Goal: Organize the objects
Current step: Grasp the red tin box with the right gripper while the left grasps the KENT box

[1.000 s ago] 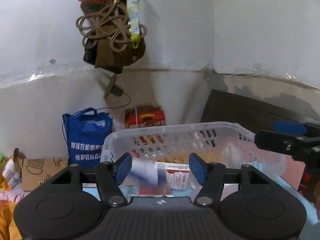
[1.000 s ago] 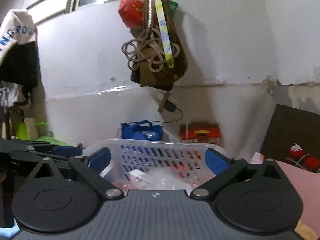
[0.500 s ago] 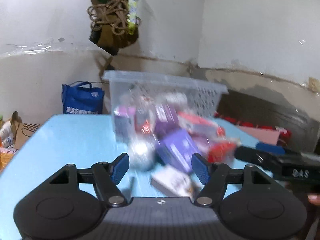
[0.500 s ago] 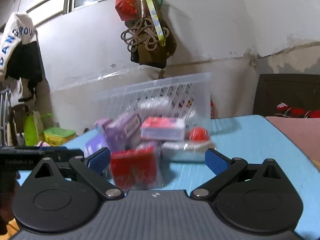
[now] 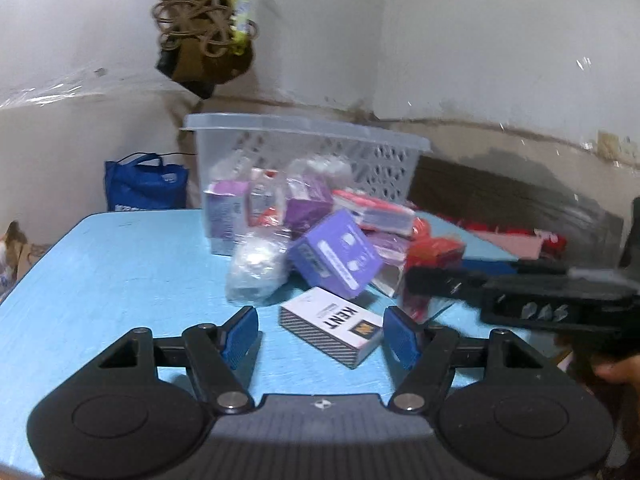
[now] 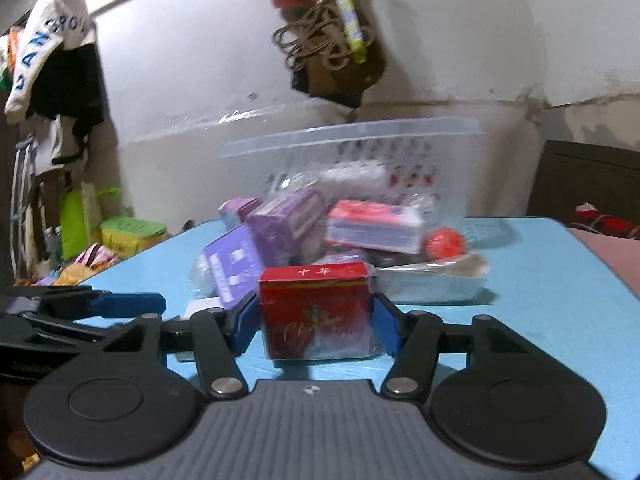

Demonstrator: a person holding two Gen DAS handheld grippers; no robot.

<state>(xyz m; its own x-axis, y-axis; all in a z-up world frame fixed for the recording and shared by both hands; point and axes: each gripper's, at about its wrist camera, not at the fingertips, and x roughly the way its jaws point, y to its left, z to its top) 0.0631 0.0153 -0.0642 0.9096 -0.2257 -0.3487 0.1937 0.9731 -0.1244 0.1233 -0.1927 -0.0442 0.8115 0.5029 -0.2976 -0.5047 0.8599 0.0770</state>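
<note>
Sorting barely begun: pile (image 5: 320, 240) lies loose beside basket (image 5: 304, 148). My right gripper (image 6: 314, 320) closing around red box (image 6: 316, 312); left gripper (image 5: 320, 336) apart, empty.

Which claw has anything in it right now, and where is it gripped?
Right claw is closing on the red rectangular carton, pads at its two side faces. Left claw holds nothing.

Heaped on the table (image 5: 120, 264) before the tipped basket (image 5: 304, 132): boxes and packets. Nearest, left of the heap, one flat pack (image 5: 330, 327).
</note>
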